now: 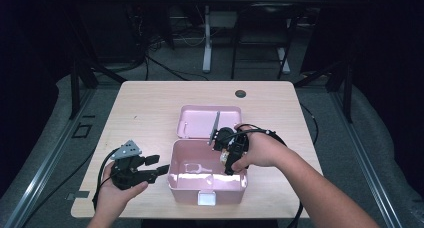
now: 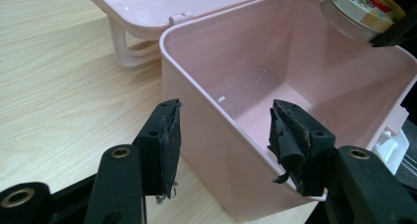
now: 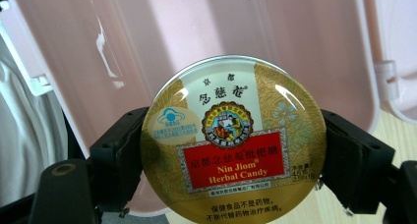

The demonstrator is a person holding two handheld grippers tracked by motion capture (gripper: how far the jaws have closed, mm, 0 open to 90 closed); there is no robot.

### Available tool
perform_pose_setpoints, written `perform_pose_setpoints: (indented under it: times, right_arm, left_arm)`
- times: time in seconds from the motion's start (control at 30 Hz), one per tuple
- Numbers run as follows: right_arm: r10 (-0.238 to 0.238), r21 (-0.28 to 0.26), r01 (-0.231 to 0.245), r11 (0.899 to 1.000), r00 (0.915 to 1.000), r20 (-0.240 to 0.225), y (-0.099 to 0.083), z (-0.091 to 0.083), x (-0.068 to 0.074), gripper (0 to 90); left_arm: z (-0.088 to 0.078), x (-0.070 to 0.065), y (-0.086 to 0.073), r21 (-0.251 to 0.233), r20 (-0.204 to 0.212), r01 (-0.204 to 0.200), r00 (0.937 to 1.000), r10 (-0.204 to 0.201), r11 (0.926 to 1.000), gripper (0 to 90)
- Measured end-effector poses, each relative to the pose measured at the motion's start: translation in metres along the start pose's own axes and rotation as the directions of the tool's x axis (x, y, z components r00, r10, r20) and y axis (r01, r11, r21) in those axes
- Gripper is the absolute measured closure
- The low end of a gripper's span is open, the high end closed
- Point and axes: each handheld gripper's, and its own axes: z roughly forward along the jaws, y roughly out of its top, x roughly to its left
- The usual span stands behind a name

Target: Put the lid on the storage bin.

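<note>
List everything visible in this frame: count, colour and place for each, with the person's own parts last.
Storage box: one, pink, open and bare inside, near middle of the table.
Box lid: one, pink, lying open behind the box.
Candy tin: one, round, gold with red label, held over the box's right side.
Table: one, light wood.
Grommet: one, dark, far table edge.
Left gripper: one, black, open, astride the box's left wall.
Right gripper: one, black, clamping the tin.
Hands: two, one on each gripper.

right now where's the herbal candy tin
The herbal candy tin is clamped in the right gripper, held over the right side of the open pink box; the left gripper view shows it at upper right.
</note>
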Motion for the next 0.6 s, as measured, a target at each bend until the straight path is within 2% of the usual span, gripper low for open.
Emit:
perform_pose_setpoints:
  times: [0.23,0.47,0.6]
  right_arm:
    - [-0.05,0.005,0.05,0.999,0.9987,-0.006,0.001,0.005,0.002,19.9]
    - [-0.079,0.011,0.08,0.997,0.9968,-0.005,0.0,0.009,0.004,19.9]
    - [-0.113,0.019,0.113,0.993,0.9936,0.005,0.0,0.012,0.006,19.9]
  left_arm:
    - [0.0,0.0,0.0,-0.001,0.001,0.0,1.0,0.0,1.0,45.6]
    - [0.0,-0.001,0.0,-0.001,0.004,-0.001,1.0,0.001,1.0,45.7]
    - [0.0,-0.001,0.0,-0.001,0.004,0.001,1.0,-0.001,1.0,45.7]
